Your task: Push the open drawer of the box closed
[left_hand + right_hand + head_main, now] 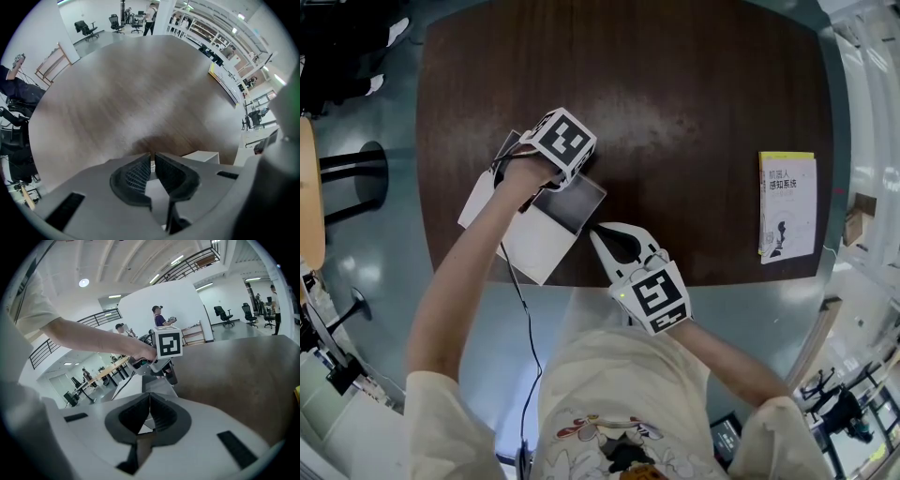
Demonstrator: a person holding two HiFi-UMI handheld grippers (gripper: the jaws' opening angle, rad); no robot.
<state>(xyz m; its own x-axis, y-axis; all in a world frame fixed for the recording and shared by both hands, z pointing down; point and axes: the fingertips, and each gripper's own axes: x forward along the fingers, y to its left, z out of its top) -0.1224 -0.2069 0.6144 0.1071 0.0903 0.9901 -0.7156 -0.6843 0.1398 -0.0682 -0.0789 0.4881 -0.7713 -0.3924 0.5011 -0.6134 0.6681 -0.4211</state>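
Observation:
A flat white box [520, 239] lies at the front left of the dark wooden table [675, 94], its grey drawer [577, 206] pulled out to the right. My left gripper [553, 173] points straight down at the drawer's far end. In the left gripper view its jaws [152, 157] are nearly together, pressing on a thin white edge of the drawer. The right gripper view shows that gripper [161, 373] standing on the drawer [157, 386]. My right gripper [598, 230] hovers at the table's front edge just right of the drawer, with its tips [149, 397] meeting and nothing between them.
A book [787, 204] with a white and yellow cover lies at the table's right edge. A wooden stool [309, 187] stands on the floor to the left. A black cable [525, 309] hangs from the left gripper over the table's front edge.

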